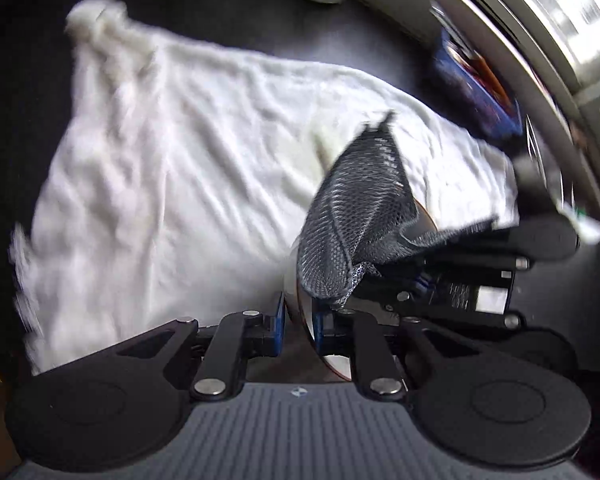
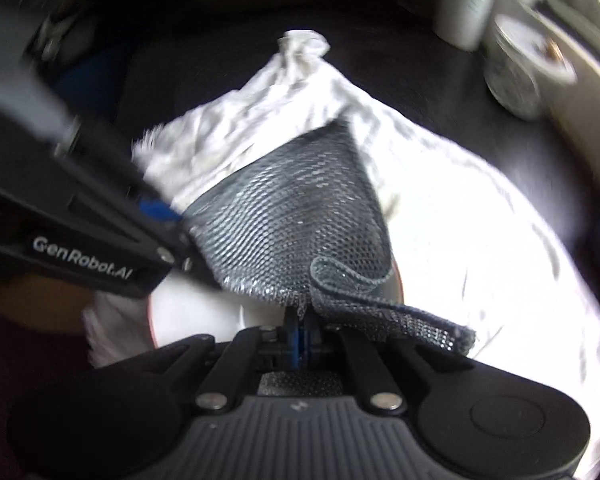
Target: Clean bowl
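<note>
A white bowl (image 1: 334,362) with a reddish-brown rim is held on edge above a white towel (image 1: 172,168). My left gripper (image 1: 299,320) is shut on its rim, blue pads on either side. A grey mesh scrub cloth (image 1: 348,232) drapes over the bowl. My right gripper (image 2: 300,328) is shut on the mesh cloth (image 2: 292,220), pressing it against the bowl (image 2: 192,320). In the right wrist view the left gripper (image 2: 168,216) reaches in from the left. In the left wrist view the right gripper (image 1: 384,270) comes in from the right.
The white towel (image 2: 480,220) lies rumpled on a dark tabletop (image 1: 228,20). A glass jar (image 2: 516,76) and a white cylinder (image 2: 464,0) stand at the back right. A blue object (image 1: 476,80) lies beside a metal frame (image 1: 540,60) on the right.
</note>
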Motion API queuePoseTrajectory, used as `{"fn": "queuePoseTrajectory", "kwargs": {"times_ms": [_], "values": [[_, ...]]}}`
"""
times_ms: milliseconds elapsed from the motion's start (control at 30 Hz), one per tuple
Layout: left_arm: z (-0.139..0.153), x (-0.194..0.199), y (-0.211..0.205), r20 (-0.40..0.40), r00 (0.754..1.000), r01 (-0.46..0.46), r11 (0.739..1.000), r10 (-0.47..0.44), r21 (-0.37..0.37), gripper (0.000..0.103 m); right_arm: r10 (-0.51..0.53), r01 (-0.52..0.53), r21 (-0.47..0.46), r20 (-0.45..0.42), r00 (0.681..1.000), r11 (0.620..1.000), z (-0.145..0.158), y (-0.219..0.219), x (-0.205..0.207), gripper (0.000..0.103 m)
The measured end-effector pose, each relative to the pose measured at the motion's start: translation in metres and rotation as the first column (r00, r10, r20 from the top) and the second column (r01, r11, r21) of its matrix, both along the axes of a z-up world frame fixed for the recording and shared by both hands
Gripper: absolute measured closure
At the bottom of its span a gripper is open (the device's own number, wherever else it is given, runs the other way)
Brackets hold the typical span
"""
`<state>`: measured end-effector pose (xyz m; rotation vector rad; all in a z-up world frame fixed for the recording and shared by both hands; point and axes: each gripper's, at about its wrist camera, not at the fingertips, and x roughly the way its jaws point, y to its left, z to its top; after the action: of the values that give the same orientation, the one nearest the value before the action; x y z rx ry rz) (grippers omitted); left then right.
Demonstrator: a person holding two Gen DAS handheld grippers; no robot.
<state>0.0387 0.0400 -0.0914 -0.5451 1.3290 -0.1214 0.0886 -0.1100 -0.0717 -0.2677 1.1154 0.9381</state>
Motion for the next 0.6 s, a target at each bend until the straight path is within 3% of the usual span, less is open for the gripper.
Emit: {"fn": "queuePoseTrajectory", "kwargs": {"times_ms": [67, 167, 267, 367, 400, 467, 500, 533, 600], "values": [[-0.007, -0.007, 0.006, -0.042, 0.995, -0.098, 0.993, 0.095, -0.064, 0.09, -0.033, 0.034, 0.02, -0.042, 0.999, 0.999, -0.001, -0.001, 0.003, 0.1], [-0.017, -0.019, 0.015, -0.114, 0.964, -0.256, 0.954, 0.24, -0.154, 0.089, -0.057, 0.062, 0.05, -0.096, 0.994, 0.997, -0.003, -0.006, 0.004, 0.1], [-0.025, -0.03, 0.021, -0.173, 0.925, -0.371, 0.905, 0.339, -0.209, 0.088, -0.074, 0.083, 0.061, -0.129, 0.989, 0.995, -0.003, -0.006, 0.001, 0.1], [-0.029, -0.037, 0.023, -0.208, 0.906, -0.414, 0.877, 0.37, -0.242, 0.088, -0.069, 0.082, 0.08, -0.152, 0.986, 0.993, 0.002, -0.01, -0.005, 0.1], [-0.029, -0.037, 0.022, -0.209, 0.911, -0.399, 0.883, 0.354, -0.245, 0.088, -0.058, 0.071, 0.078, -0.151, 0.987, 0.994, 0.002, -0.008, -0.007, 0.1], [-0.021, -0.03, 0.013, -0.16, 0.953, -0.286, 0.938, 0.257, -0.197, 0.087, -0.022, 0.029, 0.054, -0.118, 0.993, 0.998, 0.002, -0.003, -0.009, 0.1], [-0.01, -0.023, 0.004, -0.098, 0.981, -0.176, 0.977, 0.165, -0.119, 0.087, 0.003, 0.0, 0.033, -0.084, 0.996, 0.999, 0.003, -0.003, -0.011, 0.101], [-0.001, -0.019, -0.004, -0.042, 0.996, -0.08, 0.996, 0.078, -0.039, 0.087, 0.029, -0.028, 0.012, -0.05, 0.998, 1.0, 0.004, -0.003, -0.012, 0.1], [0.016, -0.012, -0.021, 0.055, 0.994, 0.084, 0.989, -0.091, 0.124, 0.087, 0.083, -0.082, -0.033, 0.015, 0.996, 0.996, 0.005, -0.002, -0.015, 0.1]]}}
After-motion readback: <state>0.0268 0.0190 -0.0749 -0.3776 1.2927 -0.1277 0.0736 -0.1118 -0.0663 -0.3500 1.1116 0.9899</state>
